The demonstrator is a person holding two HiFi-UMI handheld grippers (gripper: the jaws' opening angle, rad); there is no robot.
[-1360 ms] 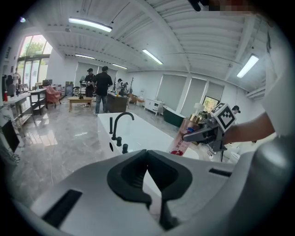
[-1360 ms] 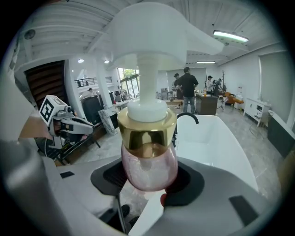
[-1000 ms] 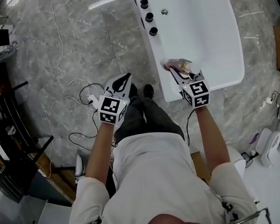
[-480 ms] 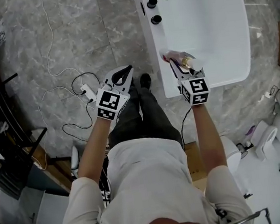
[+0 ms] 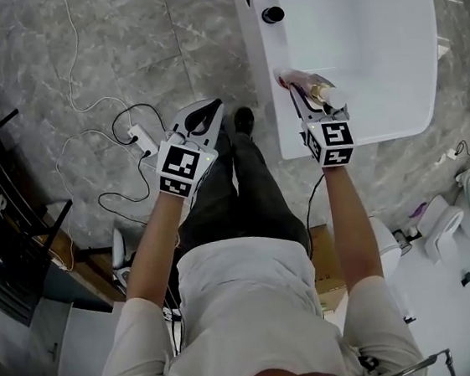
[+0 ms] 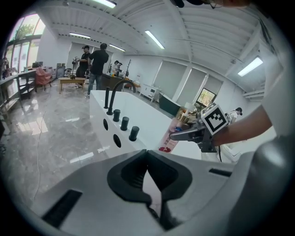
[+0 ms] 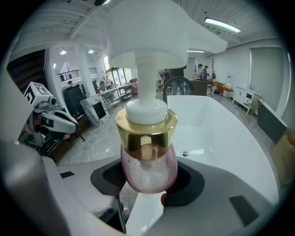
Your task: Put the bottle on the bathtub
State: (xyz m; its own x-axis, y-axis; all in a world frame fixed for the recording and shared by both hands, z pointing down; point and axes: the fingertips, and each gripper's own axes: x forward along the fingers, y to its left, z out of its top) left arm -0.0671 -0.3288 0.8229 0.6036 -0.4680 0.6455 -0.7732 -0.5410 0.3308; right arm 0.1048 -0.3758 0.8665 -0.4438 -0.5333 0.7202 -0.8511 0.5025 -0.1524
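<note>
Head view: person's white shirt (image 5: 249, 308) at 6 o'clock, both forearms reaching up-frame. Left gripper (image 5: 208, 110) at 11 o'clock from the shirt, over dark trousers (image 5: 235, 191) and grey marble floor (image 5: 118, 53). Its jaws are pressed together tip to tip, with nothing between them. Right gripper (image 5: 299, 95) at 1 o'clock from the shirt, jaws spread fairly wide and clamped on the bottle (image 5: 312, 88): pink body, gold collar, white pump head. The pads grip the pink body below the collar. The bottle sits over the near-left corner of the white bathtub (image 5: 292, 134), by the rim. Can't tell whether its base touches the rim. White cable (image 5: 83, 116) and power strip (image 5: 138, 137) on the floor at 9 o'clock from the left gripper. Black knobs (image 5: 273, 14) on the tub rim at 12 o'clock from the bottle. Left gripper view: people (image 6: 94, 62) standing far back in the room at 11 o'clock.
</note>
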